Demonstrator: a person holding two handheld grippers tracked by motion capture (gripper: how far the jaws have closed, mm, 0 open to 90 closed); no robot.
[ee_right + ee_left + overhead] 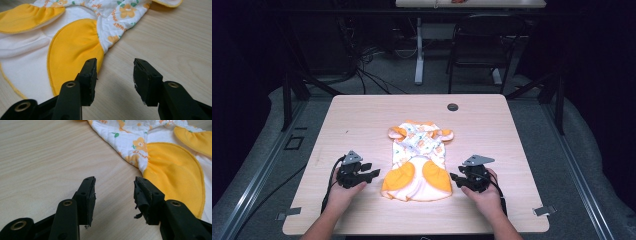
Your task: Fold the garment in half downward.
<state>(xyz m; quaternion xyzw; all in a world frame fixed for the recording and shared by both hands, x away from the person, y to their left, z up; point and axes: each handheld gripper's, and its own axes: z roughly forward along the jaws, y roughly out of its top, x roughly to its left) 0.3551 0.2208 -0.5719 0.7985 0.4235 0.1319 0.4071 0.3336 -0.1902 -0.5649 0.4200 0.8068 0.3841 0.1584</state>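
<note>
Two black grippers sit low on the pale wooden desk (362,115), one on each side of the small white baby suit with orange flower prints and big orange-yellow patches (417,162). The suit lies flat in the middle of the desk, with its wide bottom end near the person and its little sleeves at the far end. The left gripper (373,174) is just to the left of that near end, and the right gripper (456,178) is just to the right. Both have their fingers spread open with nothing in them, and the bare desk shows in the gap. I think the next move is to pinch the two near corners. That could go wrong in a few ways. The cloth is soft and thin, so the fingers might slide over it and grab only air. They might also push the edge and bunch it up. If one side grabs first, the suit could twist or drag sideways. The layers could also come apart, so only the top one lifts.
</note>
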